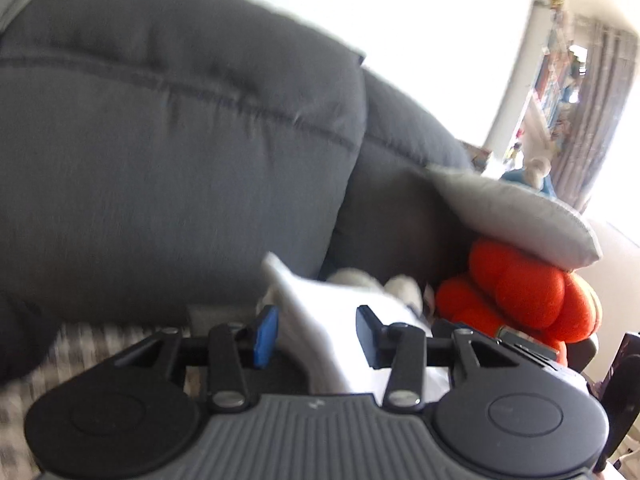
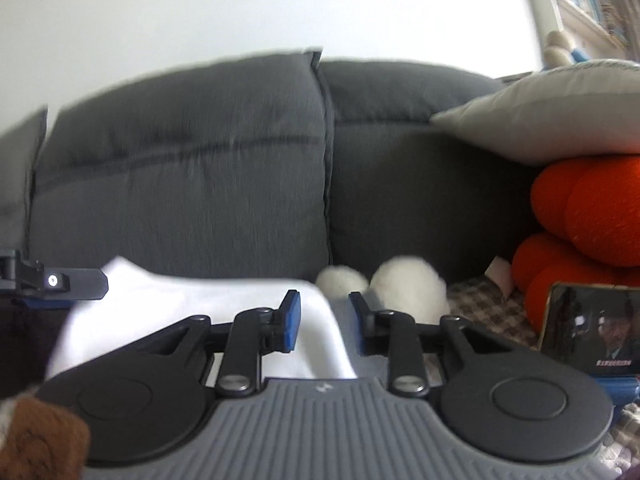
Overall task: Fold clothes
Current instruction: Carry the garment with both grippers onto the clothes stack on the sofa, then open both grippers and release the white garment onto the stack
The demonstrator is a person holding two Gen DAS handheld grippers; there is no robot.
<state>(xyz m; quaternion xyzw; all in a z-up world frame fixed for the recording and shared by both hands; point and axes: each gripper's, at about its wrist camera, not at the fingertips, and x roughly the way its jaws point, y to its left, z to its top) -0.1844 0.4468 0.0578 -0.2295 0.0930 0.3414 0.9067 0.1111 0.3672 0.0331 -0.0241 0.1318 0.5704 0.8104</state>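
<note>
From the left wrist, the left gripper (image 1: 316, 336) stood with its blue pads apart, a soft white cloth garment (image 1: 308, 320) running loose between them, in front of the dark grey fabric sofa (image 1: 168, 152).

From the right wrist, the right gripper (image 2: 325, 322) was likewise parted around the garment's edge, no pad pressing. Unheld, the cloth could probably slump and lose its fold, or snag on a pad.

2 black-armed grippers (image 1: 316, 336) (image 2: 325, 322), blue pads (image 1: 266, 334), ribbed grey bodies, silver screws.
</note>
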